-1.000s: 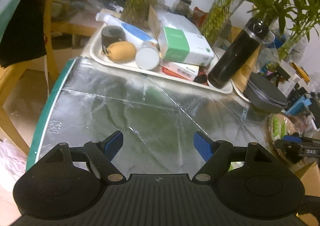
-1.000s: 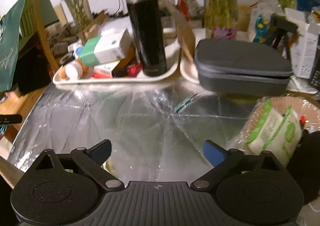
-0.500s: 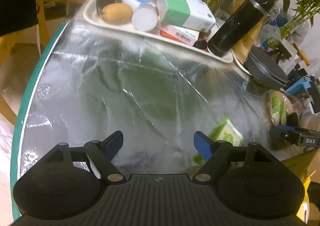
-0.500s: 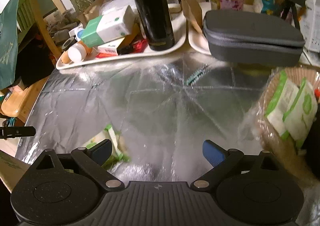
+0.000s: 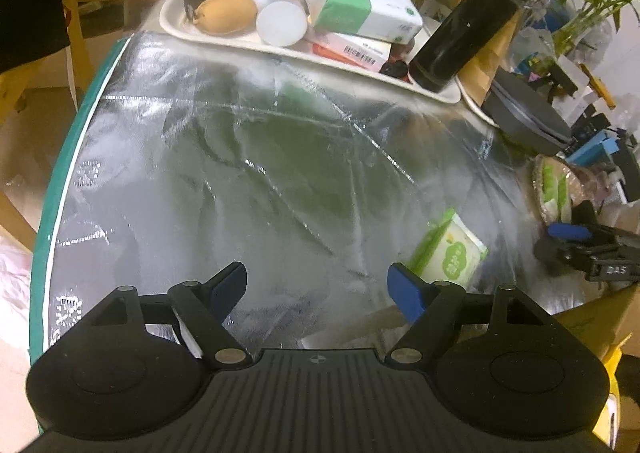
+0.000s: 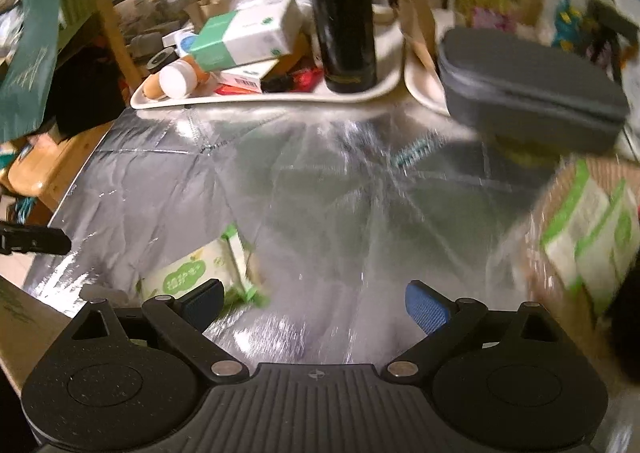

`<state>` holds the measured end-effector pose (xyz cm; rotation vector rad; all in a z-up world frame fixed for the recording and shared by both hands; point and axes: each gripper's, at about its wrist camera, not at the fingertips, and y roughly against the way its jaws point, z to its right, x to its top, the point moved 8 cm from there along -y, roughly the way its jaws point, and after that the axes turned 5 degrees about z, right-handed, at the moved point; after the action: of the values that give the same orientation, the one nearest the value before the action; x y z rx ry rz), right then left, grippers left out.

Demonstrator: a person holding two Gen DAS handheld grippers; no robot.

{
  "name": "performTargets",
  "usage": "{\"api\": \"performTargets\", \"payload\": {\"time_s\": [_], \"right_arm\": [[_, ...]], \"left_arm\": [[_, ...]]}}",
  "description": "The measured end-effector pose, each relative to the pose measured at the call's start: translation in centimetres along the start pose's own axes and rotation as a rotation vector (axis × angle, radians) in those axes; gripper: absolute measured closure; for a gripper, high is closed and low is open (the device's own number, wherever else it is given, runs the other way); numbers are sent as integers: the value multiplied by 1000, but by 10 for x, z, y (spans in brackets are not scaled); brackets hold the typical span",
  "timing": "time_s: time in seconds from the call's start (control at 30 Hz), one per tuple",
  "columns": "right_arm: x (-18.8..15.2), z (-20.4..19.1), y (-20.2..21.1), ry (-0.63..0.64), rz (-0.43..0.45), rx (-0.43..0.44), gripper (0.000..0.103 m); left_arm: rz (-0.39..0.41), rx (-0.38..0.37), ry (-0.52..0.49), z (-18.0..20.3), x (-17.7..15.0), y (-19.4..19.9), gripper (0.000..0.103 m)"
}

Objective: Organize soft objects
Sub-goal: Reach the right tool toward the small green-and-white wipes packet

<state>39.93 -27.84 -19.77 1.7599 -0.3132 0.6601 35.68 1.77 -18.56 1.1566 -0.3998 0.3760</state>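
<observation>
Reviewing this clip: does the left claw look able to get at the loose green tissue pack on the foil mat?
Probably yes. The left claw is open and empty, and the tissue pack lies flat just beyond its right finger, with nothing on the foil mat between them; a small rightward shift should centre it.

One tissue pack (image 5: pixel 450 249) lies on the foil mat (image 5: pixel 248 173), near its front edge. Behind the mat sits a tray (image 5: pixel 176 23) with a bottle (image 5: pixel 464 29) and boxes. More packs (image 6: pixel 588 229) lie in a basket (image 6: pixel 536 253) at the mat's right edge.
</observation>
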Motion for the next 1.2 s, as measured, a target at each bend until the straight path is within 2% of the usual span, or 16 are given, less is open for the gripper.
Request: {"api": "performTargets", "payload": {"time_s": [0.2,0.27,0.37,0.43,0.47,0.53,0.63,0.77,0.87,0.93,1.1,1.2], "right_arm": [[9,-7,-17,99,16,79,6],[9,-12,-24,149,7,116,13],[8,-20,-36,169,-20,184,27],[7,-24,-43,170,-45,224,44],[7,-25,-48,166,-60,237,49],[7,-25,-57,131,-86,272,70],[7,-23,-67,78,-115,308,80],[7,-25,-72,52,-140,360,85],[7,-27,-74,39,-158,385,95],[7,-28,-75,20,-172,403,97],[11,-27,-75,-27,-171,411,101],[17,-24,-72,-6,-143,368,101]], "left_arm": [[58,-37,45,-1,13,7,25],[76,-42,56,-1,16,10,25],[108,-34,53,0,21,16,25],[131,-29,47,1,25,20,25],[142,-29,42,2,26,22,25],[156,-24,36,3,28,25,25],[161,-28,40,2,29,26,25],[154,-31,51,1,29,26,25],[147,-37,55,1,29,26,25],[142,-40,56,2,28,25,25],[128,-47,62,3,28,23,25],[131,-47,56,4,27,24,25]]}}
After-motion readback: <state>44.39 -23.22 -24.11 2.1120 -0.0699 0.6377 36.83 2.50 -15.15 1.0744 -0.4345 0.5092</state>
